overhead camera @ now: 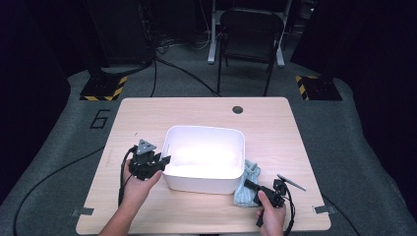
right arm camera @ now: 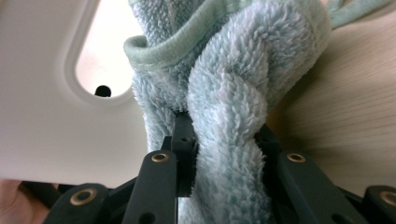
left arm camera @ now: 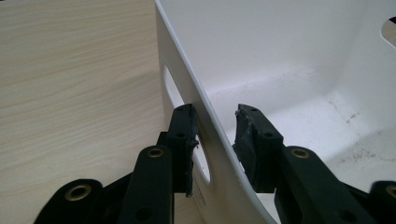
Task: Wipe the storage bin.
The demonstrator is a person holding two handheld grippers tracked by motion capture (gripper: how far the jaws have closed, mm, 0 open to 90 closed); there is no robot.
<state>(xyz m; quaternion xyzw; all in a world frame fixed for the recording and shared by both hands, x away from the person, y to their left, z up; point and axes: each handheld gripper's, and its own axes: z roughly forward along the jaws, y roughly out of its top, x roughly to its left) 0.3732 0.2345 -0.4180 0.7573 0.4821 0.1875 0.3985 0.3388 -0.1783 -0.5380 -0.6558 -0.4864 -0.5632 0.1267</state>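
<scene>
A white plastic bin (overhead camera: 204, 129) stands in the middle of the wooden table (overhead camera: 142, 115). My left gripper (overhead camera: 164, 160) straddles the bin's left wall (left arm camera: 187, 70) by a handle slot. One jaw is outside against the wall, the other inside with a gap to it, so the left gripper (left arm camera: 215, 114) is open. At the bin's front right corner lies a light blue fluffy towel (overhead camera: 252, 171). My right gripper (overhead camera: 249, 185) is shut on a thick fold of the towel (right arm camera: 233, 70), beside the bin's side wall (right arm camera: 42, 121) and its handle hole.
A thin dark pen-like stick (overhead camera: 291, 182) lies on the table right of the right gripper. A round cable hole (overhead camera: 237, 109) is at the table's far edge. A black chair (overhead camera: 251, 29) stands on the floor beyond. Cables trail from both grippers.
</scene>
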